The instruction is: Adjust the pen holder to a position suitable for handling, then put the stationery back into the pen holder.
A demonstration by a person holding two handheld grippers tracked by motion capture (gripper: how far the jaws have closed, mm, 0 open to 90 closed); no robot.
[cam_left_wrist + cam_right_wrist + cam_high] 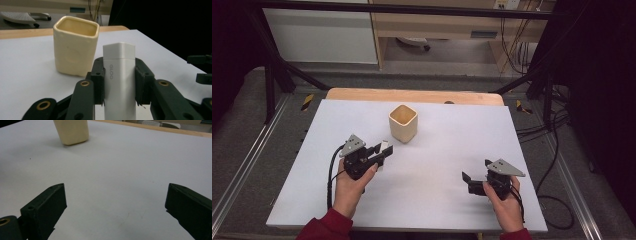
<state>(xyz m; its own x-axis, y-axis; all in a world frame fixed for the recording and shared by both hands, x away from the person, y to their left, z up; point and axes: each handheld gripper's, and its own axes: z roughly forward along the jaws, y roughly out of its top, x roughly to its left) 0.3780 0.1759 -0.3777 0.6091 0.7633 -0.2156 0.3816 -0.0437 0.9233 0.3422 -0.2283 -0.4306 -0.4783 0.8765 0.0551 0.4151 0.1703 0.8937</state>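
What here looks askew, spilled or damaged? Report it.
Nothing stands out. The cream cup stands upright on the white table, with no spill around it. The left gripper squarely clamps a white stick that looks intact. The right gripper is open over bare table.

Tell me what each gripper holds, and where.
The left gripper clamps a white rectangular block by its two sides, below its top. The right gripper holds nothing.

You're in a lab/test rig: black metal frame round the white table, loose cables right of it, hazard tape at its far corners, office cabinet behind.
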